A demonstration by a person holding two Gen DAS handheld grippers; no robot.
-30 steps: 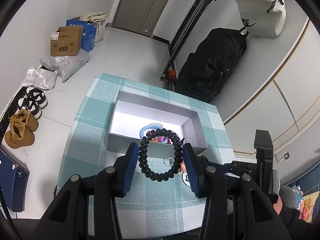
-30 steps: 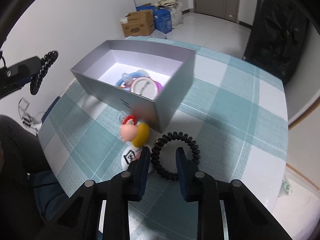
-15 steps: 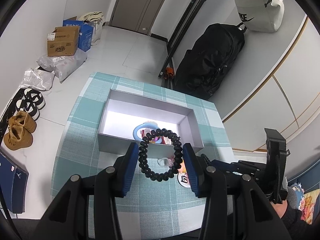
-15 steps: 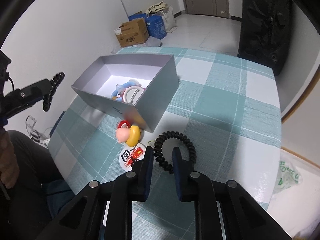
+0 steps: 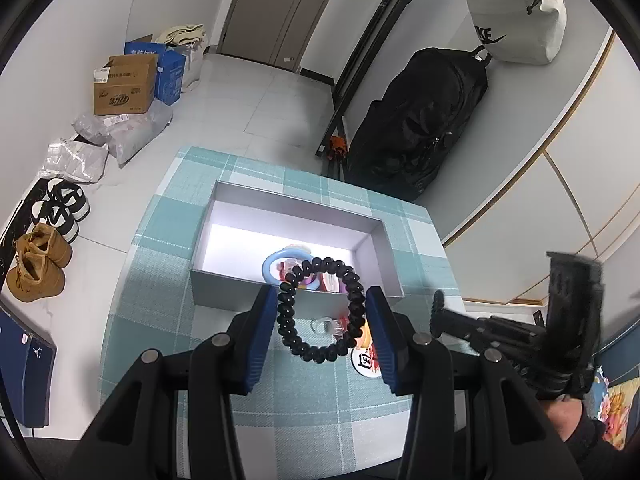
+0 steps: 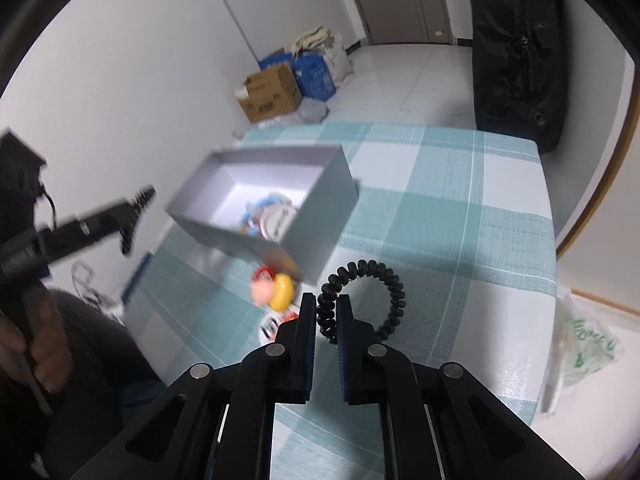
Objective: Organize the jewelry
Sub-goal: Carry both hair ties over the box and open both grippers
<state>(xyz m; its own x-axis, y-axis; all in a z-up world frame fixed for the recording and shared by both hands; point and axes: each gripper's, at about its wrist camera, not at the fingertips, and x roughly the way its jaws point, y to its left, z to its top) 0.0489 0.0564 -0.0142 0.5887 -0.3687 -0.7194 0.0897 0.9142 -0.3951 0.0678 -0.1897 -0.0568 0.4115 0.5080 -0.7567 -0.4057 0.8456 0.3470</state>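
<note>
- While the left gripper (image 5: 320, 312) holds a black beaded bracelet (image 5: 320, 310) stretched between its blue pads, the loop hangs above the near wall of the grey box (image 5: 376, 256).
- Clamped narrow, the right gripper (image 6: 326, 320) pinches one side of a black coiled bracelet (image 6: 368, 300) just above the checked tablecloth (image 6: 460, 216).
- Colourful trinkets lie inside the box; a yellow-and-pink charm (image 6: 274, 290) sits beside its near corner.

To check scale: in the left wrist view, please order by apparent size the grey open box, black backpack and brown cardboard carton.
1. Black backpack
2. Grey open box
3. Brown cardboard carton, though it stands farther away
</note>
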